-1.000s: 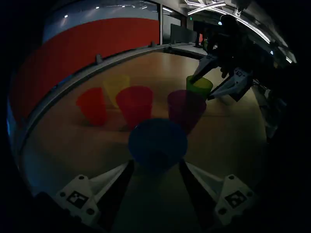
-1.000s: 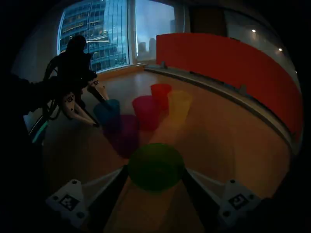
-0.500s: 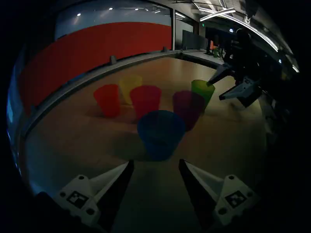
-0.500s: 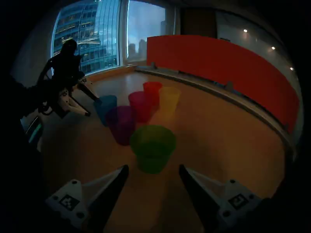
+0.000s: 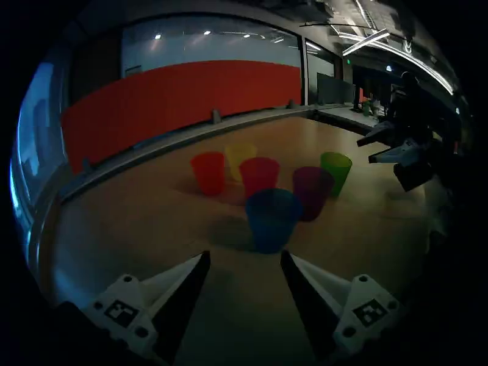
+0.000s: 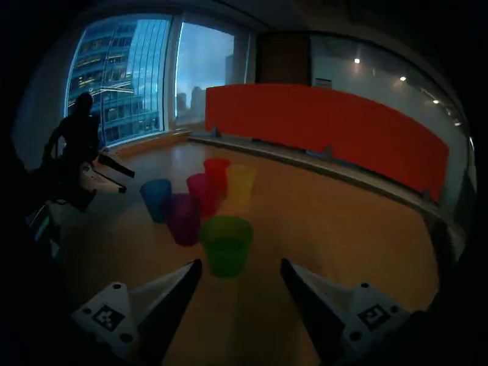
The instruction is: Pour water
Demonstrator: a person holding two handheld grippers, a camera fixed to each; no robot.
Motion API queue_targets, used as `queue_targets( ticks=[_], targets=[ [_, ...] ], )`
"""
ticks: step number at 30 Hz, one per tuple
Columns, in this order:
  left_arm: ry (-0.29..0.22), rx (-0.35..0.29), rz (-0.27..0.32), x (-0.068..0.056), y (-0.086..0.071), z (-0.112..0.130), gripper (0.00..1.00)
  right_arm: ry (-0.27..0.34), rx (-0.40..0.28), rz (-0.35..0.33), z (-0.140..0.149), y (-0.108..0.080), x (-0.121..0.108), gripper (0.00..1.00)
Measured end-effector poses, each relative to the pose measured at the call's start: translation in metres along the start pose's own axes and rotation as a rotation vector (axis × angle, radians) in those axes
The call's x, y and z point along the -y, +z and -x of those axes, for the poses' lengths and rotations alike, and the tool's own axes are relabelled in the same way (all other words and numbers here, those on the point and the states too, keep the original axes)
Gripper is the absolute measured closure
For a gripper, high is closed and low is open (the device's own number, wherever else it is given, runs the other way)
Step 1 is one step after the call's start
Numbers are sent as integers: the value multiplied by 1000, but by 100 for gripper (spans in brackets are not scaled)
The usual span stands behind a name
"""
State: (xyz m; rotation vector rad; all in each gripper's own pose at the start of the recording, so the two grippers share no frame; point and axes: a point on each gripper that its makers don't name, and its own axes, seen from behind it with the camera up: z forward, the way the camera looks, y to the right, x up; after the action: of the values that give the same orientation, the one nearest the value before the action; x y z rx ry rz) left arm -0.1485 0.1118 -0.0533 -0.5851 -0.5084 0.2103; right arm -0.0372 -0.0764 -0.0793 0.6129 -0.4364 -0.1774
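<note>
Cups stand upright in a loose cluster on the wooden table (image 5: 152,226): a blue cup (image 5: 271,218) nearest the left gripper (image 5: 244,255), then a purple cup (image 5: 312,192), a pink cup (image 5: 259,175), an orange-red cup (image 5: 208,173), a yellow cup (image 5: 240,155) and a green cup (image 5: 335,172). The left gripper is held low and level, aimed at the blue cup but apart from it, its fingers spread wide and empty. In the right gripper view, the right gripper (image 6: 241,262) points from the opposite side at the green cup, just short of it, its fingers likewise parted with nothing between them.
</note>
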Motion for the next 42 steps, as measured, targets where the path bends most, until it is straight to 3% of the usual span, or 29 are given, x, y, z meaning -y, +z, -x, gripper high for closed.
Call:
queue_targets(
  ticks=[7, 15, 23, 38, 42],
  targets=[
    [-13, -81, -100, 14, -14, -12, 15, 37, -81, 80, -22, -7, -13, 1],
    [7, -202, -213, 30, -32, -42, 15, 35, -178, 227, -52, -15, -38, 0],
    [-32, -322, -319, 52, -51, -68, 15, 28, -294, 358, -84, -26, -58, 0],
    [-72, -493, -487, 71, -85, -102, 15, 76, -476, 527, -122, -43, -79, 0],
    [-90, -513, -521, 76, -89, -104, 15, 91, -507, 565, -127, -48, -82, 0]
  ],
)
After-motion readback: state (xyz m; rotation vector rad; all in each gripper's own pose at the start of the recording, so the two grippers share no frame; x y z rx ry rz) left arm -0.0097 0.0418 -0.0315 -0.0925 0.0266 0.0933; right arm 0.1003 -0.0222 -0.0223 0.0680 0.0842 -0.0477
